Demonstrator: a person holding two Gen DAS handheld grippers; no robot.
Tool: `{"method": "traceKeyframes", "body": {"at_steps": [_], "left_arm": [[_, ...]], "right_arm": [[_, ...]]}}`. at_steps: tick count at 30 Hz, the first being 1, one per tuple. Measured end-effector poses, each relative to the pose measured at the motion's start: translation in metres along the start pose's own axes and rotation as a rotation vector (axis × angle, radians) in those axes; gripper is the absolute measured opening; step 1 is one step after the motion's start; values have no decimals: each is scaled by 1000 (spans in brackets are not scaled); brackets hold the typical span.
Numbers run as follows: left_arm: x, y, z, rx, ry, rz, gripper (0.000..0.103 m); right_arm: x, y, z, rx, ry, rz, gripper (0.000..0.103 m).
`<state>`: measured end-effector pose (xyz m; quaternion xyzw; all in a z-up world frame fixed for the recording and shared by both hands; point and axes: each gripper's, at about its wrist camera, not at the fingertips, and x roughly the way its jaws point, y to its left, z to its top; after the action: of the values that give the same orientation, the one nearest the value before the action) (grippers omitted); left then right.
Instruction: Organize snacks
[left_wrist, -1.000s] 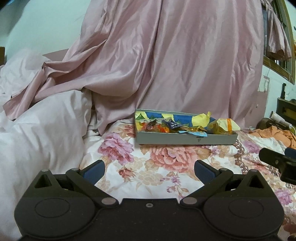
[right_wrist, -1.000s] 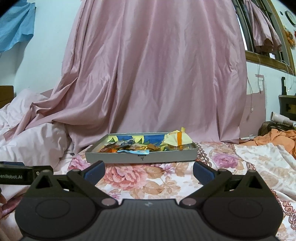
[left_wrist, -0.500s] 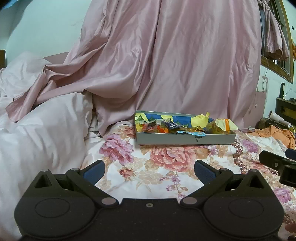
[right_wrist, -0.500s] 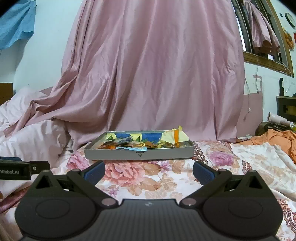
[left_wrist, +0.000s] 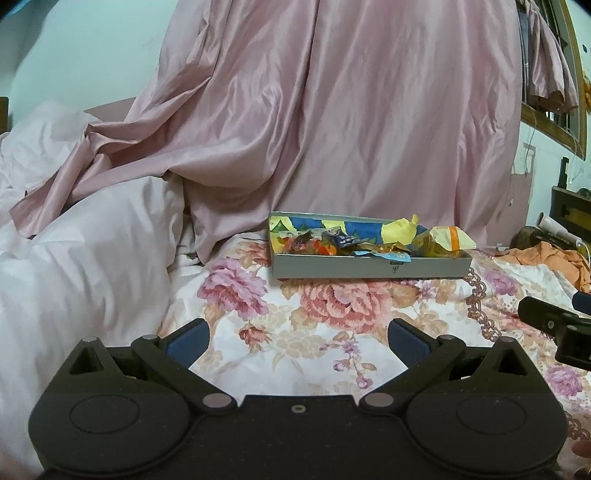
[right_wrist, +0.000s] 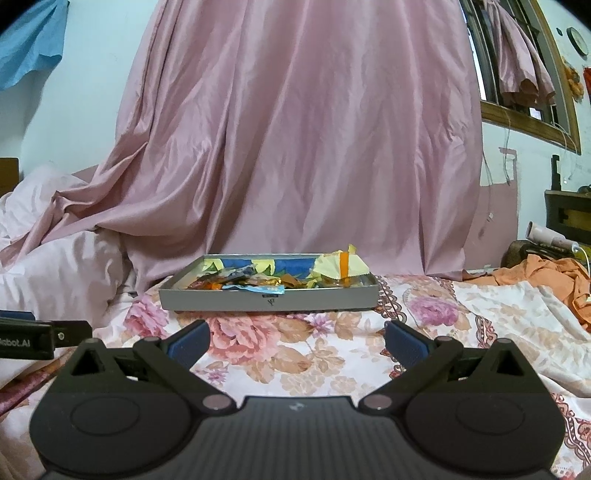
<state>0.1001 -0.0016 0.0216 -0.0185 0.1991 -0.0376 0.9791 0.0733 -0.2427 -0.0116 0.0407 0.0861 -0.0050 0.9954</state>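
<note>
Left wrist view: nearest the lens, the left gripper (left_wrist: 297, 332) is seen with its blue-padded fingers (left_wrist: 186, 341) spread wide and nothing held between them, over the floral bedsheet (left_wrist: 314, 343). Compared with a second ago, the grey box (left_wrist: 369, 267) is framed slightly lower and more centrally in both views, so the grippers appear to have been raised or tilted a little; nothing in the box is seen to have shifted. From this it is judged that no snack is being handled at this moment, and the scene would suit either a pause ahead of a pick or a withdrawal after a drop. In the right wrist view the right gripper (right_wrist: 297, 332) is likewise spread and empty. Farther off, well apart from both sets of fingers and roughly straight ahead, the box is set flat on the sheet, and the snacks (left_wrist: 343, 243) are gathered inside it, with a yellow-and-orange packet (right_wrist: 341, 267) standing highest at its right end. No snack is seen loose on the sheet. Behind it, the pink curtain (right_wrist: 295, 147) is hung.
</note>
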Motion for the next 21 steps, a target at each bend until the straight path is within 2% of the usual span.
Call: {"method": "traceKeyframes", "body": {"at_steps": [21], "left_arm": [[5,-2,-3,17,32,24,102]], "right_arm": [[6,4,-4,-37,39,-20,103]]}}
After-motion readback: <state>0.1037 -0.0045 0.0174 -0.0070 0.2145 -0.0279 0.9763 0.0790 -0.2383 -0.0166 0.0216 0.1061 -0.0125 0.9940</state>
